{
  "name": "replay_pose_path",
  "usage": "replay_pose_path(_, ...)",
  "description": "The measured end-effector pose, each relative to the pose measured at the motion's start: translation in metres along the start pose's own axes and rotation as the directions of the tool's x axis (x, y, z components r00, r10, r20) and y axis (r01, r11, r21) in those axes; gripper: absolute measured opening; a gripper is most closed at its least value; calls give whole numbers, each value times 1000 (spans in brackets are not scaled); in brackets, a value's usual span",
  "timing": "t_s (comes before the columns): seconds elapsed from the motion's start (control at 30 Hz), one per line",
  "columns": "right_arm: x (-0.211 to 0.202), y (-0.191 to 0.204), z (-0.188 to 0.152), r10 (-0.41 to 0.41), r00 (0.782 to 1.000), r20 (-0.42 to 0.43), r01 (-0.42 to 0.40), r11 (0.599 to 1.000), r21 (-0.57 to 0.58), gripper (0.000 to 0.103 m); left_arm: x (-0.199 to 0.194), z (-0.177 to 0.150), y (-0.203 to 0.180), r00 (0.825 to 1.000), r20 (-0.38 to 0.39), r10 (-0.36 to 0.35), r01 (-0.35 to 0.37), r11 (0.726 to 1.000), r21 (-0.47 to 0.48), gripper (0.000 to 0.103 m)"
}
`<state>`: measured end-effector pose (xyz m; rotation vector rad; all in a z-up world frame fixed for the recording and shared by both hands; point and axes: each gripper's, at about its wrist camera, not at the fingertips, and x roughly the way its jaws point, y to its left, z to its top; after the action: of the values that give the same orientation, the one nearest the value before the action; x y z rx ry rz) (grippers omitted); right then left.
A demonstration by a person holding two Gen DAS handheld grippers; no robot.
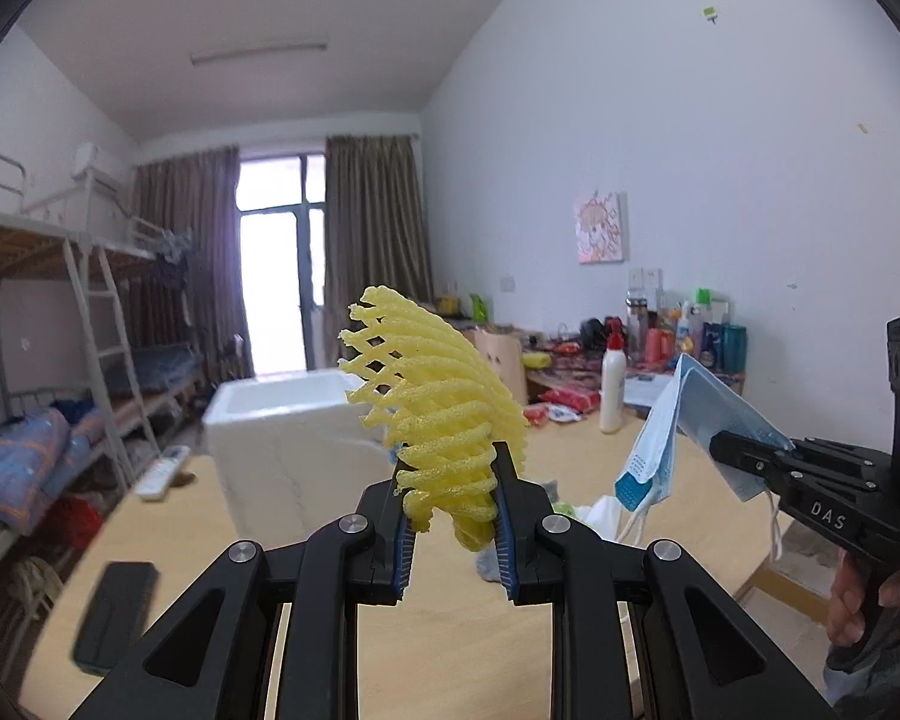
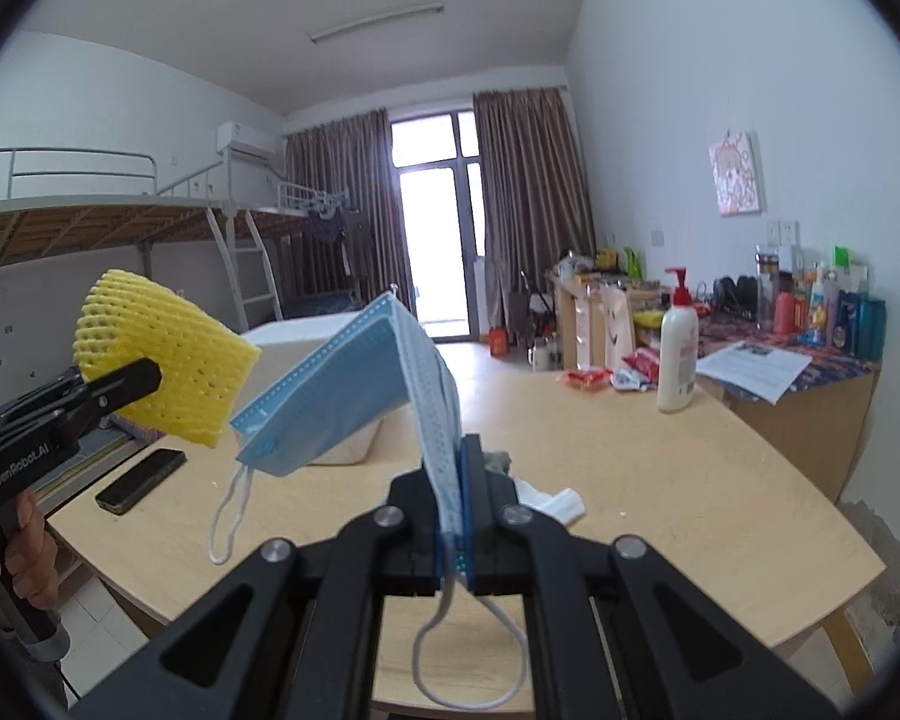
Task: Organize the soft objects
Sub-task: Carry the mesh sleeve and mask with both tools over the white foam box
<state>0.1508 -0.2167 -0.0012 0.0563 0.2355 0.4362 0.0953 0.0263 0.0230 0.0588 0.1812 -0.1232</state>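
My left gripper [image 1: 450, 468] is shut on a yellow foam net sleeve [image 1: 438, 384], which stands up above the jaws, well over the wooden table [image 1: 444, 648]. In the right wrist view the same yellow net [image 2: 162, 360] is at the left, clamped in the left gripper [image 2: 144, 375]. My right gripper [image 2: 459, 462] is shut on a blue face mask [image 2: 342, 378] that folds over to the left, ear loops dangling. In the left wrist view that mask [image 1: 684, 420] hangs from the right gripper [image 1: 720, 450] at the right. A white foam box [image 1: 288, 426] stands on the table behind.
A dark phone [image 2: 141, 480] lies at the table's left edge, and white and grey soft items [image 2: 546, 498] lie mid-table. A lotion bottle [image 2: 678, 354] stands at the far side. A remote [image 1: 162, 471] lies by the box. Bunk beds [image 1: 60, 360] line the left.
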Motion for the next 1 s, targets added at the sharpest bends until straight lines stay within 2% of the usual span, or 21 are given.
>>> replay_pose_path(0.13,-10,4,3,14,1000,22,-15,1000,7,7,-20,1,-1,997,44,59,-60,998,16,23)
replay_pose_path(0.43,-21,17,6,51,998,45,-50,999,-11,7,-43,0,9,985,59,161,-159,987,-39,23)
replay_pose_path(1.0,6,61,7,216,976,36,-214,976,-48,7,-73,-8,33,944,74,321,-317,946,-63,23)
